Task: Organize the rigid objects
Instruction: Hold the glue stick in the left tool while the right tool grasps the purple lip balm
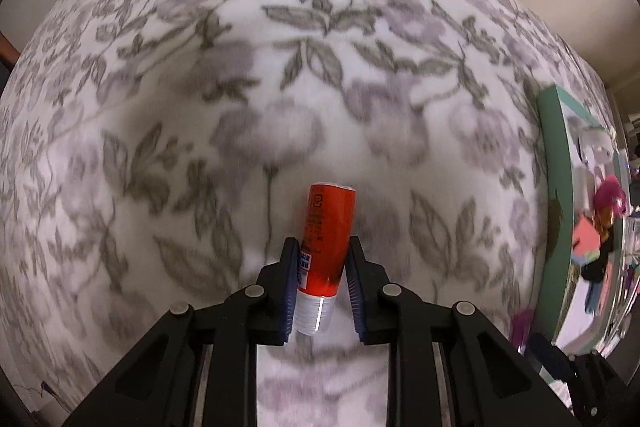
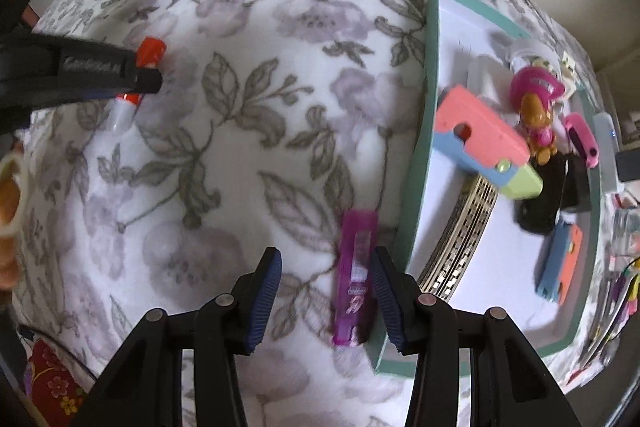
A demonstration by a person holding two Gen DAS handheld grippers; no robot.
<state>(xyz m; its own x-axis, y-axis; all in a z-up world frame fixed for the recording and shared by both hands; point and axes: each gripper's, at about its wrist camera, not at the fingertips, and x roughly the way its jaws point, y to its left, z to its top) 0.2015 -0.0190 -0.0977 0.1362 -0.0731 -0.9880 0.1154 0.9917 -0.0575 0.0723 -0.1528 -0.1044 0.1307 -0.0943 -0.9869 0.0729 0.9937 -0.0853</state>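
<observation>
My left gripper (image 1: 322, 259) is shut on a red glue stick (image 1: 326, 227) with a clear cap, held above the floral blanket (image 1: 280, 67). The same stick (image 2: 150, 53) and the left gripper (image 2: 148, 81) show at the upper left of the right wrist view. My right gripper (image 2: 326, 273) is open and low over the blanket. A purple flat tube (image 2: 356, 271) lies between its fingers, close to the right finger (image 2: 384, 291) and beside the green-rimmed box (image 2: 424, 147).
The box lid holds a pink-blue-green toy case (image 2: 480, 139), a pink doll figure (image 2: 538, 111), a black object (image 2: 548, 195), a blue-orange case (image 2: 560, 259) and a gold strip (image 2: 464, 239). A tape roll (image 2: 10, 195) sits at the far left. The box also shows at the left wrist view's right edge (image 1: 554, 187).
</observation>
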